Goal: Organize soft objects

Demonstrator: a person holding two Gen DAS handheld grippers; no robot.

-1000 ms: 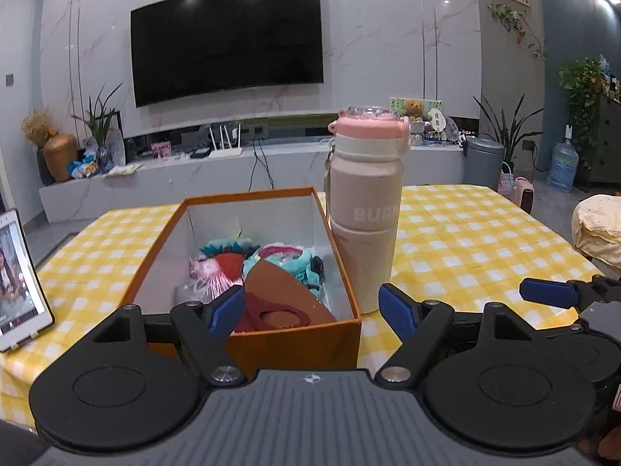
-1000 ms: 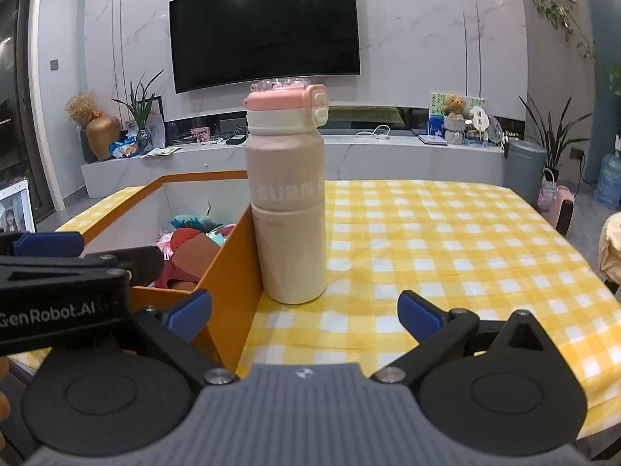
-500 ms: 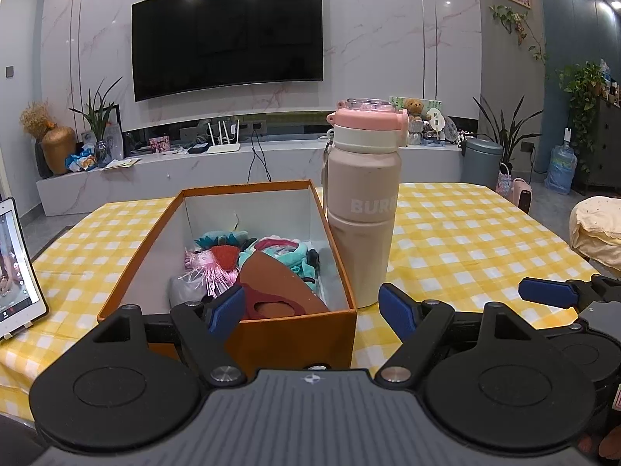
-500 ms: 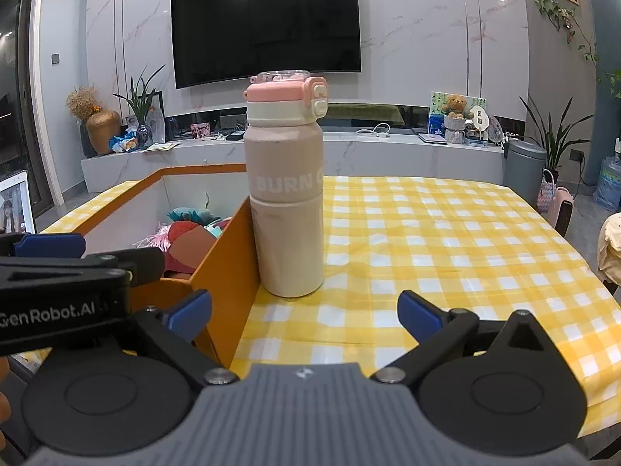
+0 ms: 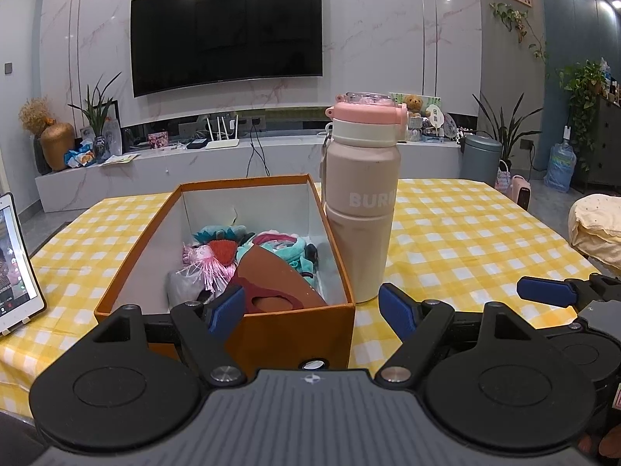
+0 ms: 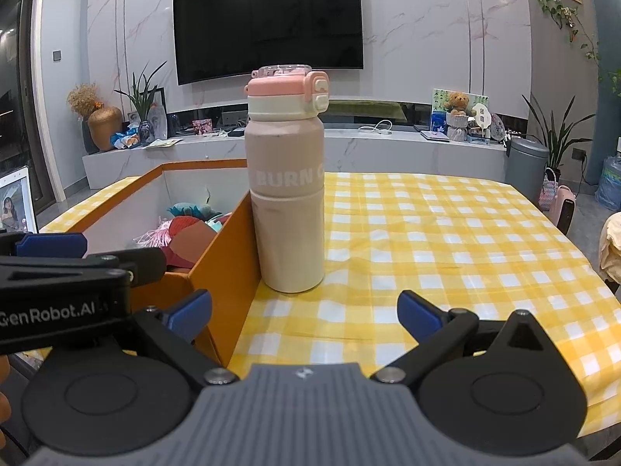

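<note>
An orange box [image 5: 295, 330] stands on the yellow checked table [image 5: 465, 233]. Inside lie several soft things [image 5: 248, 260]: teal, pink and red plush pieces and a brown piece. The box also shows in the right wrist view [image 6: 229, 248] with the soft things [image 6: 186, 233]. My left gripper [image 5: 312, 308] is open and empty, just in front of the box's near wall. My right gripper [image 6: 304, 312] is open and empty, above the table's front edge, right of the box.
A tall beige bottle with a pink lid [image 5: 363, 202] stands against the box's right side, also in the right wrist view [image 6: 287, 194]. A tablet [image 5: 15, 268] leans at the table's left edge. A TV wall and shelf lie beyond.
Both grippers have drawn back and risen a little from the box and bottle. Their jaws stay open. Nothing on the table has moved.
</note>
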